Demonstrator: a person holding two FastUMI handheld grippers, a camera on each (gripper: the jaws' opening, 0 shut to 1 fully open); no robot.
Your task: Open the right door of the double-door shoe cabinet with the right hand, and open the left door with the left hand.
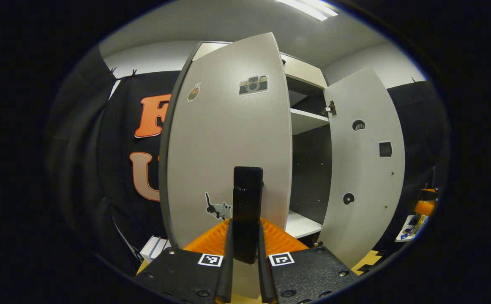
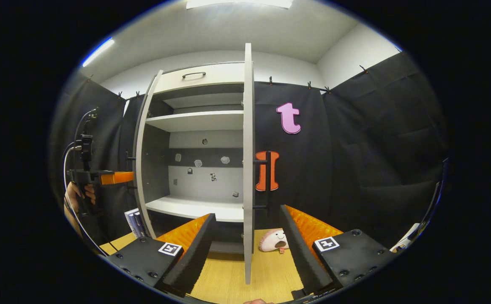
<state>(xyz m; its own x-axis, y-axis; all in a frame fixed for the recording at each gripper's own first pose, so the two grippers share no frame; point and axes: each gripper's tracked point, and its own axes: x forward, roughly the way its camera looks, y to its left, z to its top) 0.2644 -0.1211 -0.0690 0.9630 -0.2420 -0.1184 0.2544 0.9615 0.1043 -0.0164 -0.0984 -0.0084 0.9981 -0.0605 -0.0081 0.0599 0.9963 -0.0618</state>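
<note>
Shoe cabinet (image 2: 195,122), both doors swung wide: right door (image 2: 248,169) edge-on between the spread, released right tool (image 2: 245,249); left door (image 1: 228,143) out, its handle (image 1: 247,211) clenched by left tool (image 1: 245,253); release pending.

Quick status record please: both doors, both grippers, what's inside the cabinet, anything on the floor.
left door: swung open, stickers on its face
left gripper: shut on the left door's handle
right door: open, edge-on between the right gripper's fingers
right gripper: open, jaws wide, not touching the door
right handle: free
cabinet: white shelves, no shoes seen
floor: plush toy beside the right door
</note>
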